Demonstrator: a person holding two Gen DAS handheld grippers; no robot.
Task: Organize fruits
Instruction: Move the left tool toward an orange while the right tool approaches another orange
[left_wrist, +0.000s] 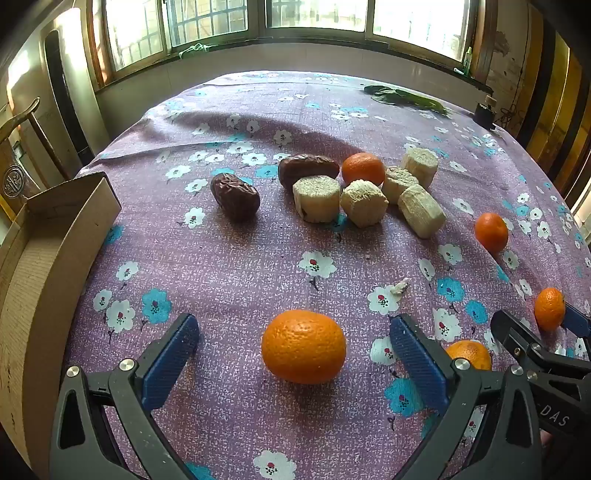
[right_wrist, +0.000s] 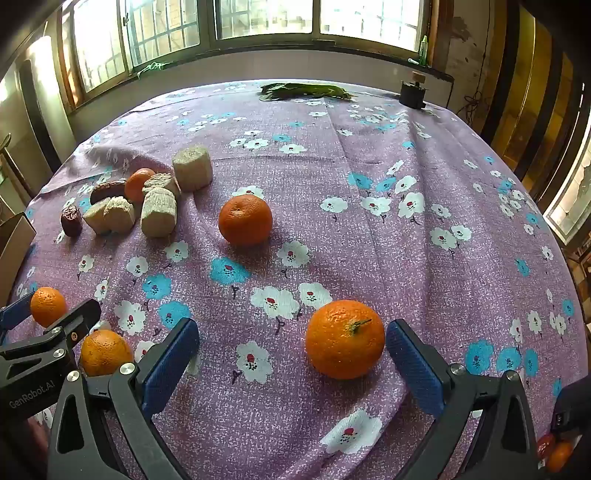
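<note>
Near the counter's front edge, the left gripper and right gripper gape wide, each framing 1 mandarin: light, round, soft-skinned, best pinched gently across its middle.

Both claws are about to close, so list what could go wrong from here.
The left claw is open around an orange lying loose on the cloth; a lopsided squeeze could roll it away. The right claw has its orange near one finger, so it may get pushed sideways. The claws sit close and could collide.
</note>
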